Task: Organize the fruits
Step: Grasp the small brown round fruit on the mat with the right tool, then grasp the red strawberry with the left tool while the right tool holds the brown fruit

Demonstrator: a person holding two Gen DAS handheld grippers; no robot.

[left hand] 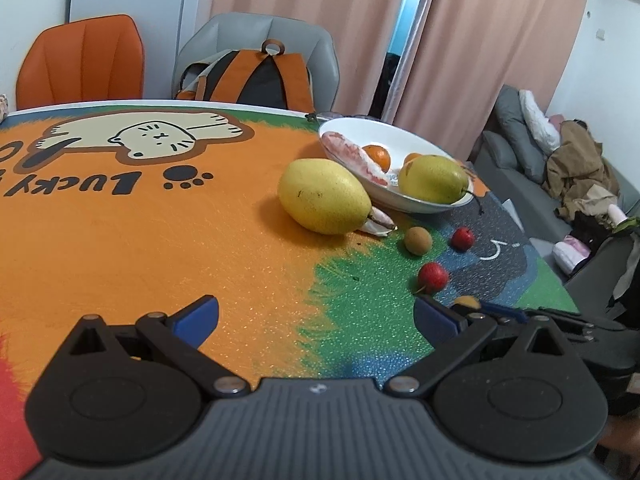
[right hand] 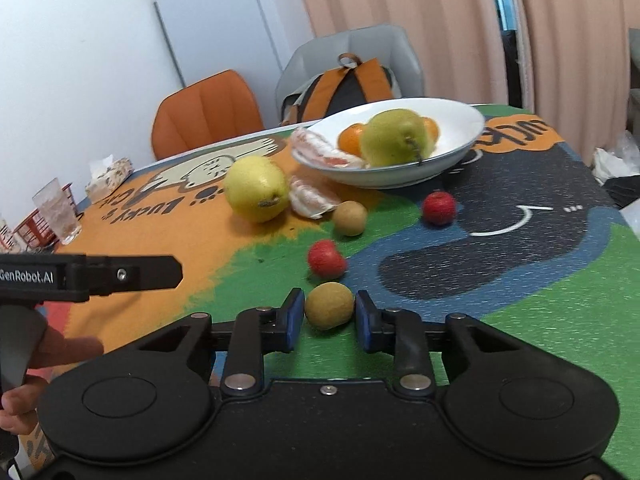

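Observation:
A white bowl [right hand: 460, 120] [left hand: 404, 132] holds a pear [right hand: 394, 136], oranges [right hand: 352, 138] and a pomelo slice [right hand: 324, 154]. On the mat lie a second pear [right hand: 256, 188] [left hand: 324, 196], a pomelo piece [right hand: 312, 198], a brown longan [right hand: 350, 218] [left hand: 417, 241] and two red fruits [right hand: 439, 208] [right hand: 326, 259]. My right gripper [right hand: 329, 314] has its blue pads on either side of another longan [right hand: 329, 306], close to it; contact is unclear. My left gripper [left hand: 316, 316] is open and empty above the mat, left of the right gripper.
The cartoon mat [left hand: 160, 240] covers the table. Glasses [right hand: 58, 210] and a tissue pack [right hand: 110, 172] stand at the far left edge. An orange chair [left hand: 80, 62] and a grey chair with a backpack [left hand: 260, 74] are behind the table. A sofa with clothes [left hand: 560, 160] is to the right.

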